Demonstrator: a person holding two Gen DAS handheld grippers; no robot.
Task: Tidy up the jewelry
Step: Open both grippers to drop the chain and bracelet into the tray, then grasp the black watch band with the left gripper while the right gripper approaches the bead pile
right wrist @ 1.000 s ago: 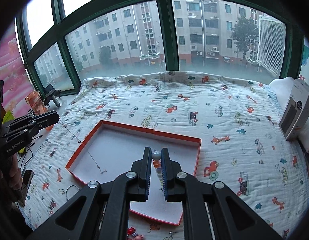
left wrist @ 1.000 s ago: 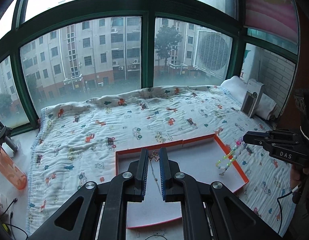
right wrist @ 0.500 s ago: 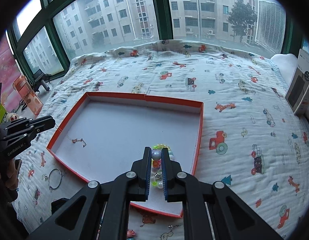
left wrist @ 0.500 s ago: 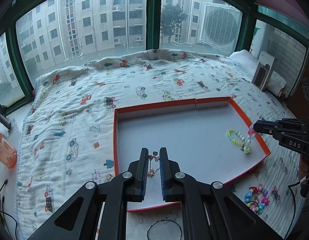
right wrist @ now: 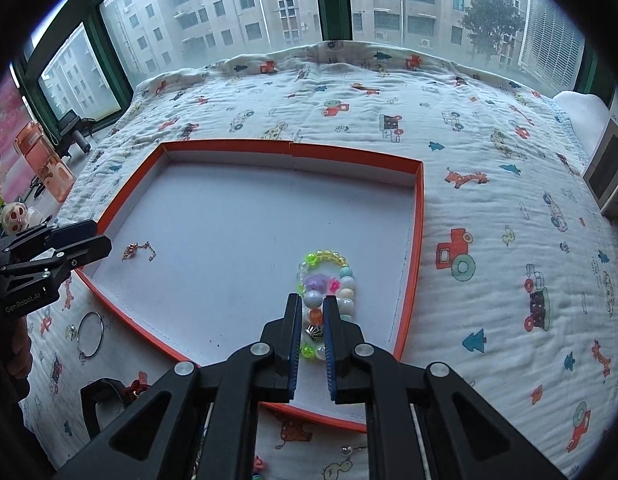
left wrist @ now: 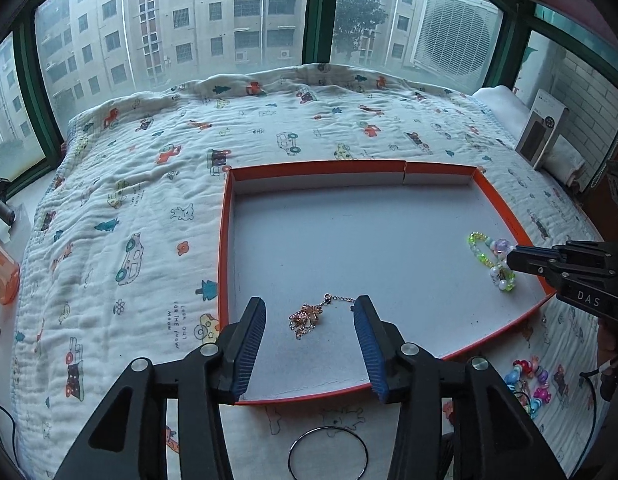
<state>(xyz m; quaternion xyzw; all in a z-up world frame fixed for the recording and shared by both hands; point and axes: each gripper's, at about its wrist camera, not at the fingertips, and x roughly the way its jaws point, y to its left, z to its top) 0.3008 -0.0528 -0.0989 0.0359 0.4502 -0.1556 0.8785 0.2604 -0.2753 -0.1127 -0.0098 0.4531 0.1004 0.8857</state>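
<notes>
Left gripper [left wrist: 309,318] fingers spread wide, astride the gold necklace [left wrist: 307,317] near the tray [left wrist: 225,240] front edge; right gripper [right wrist: 312,312] pinching the beaded bracelet [right wrist: 329,280] near the tray's right edge.

Right tool [right wrist: 312,312] pinches a beaded bracelet [right wrist: 329,280] (multicoloured) on the orange-rimmed tray [right wrist: 417,216].

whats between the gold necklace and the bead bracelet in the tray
Nothing: in the left wrist view only bare white tray floor lies between the gold necklace and the bead bracelet. The right wrist view shows the same.
</notes>
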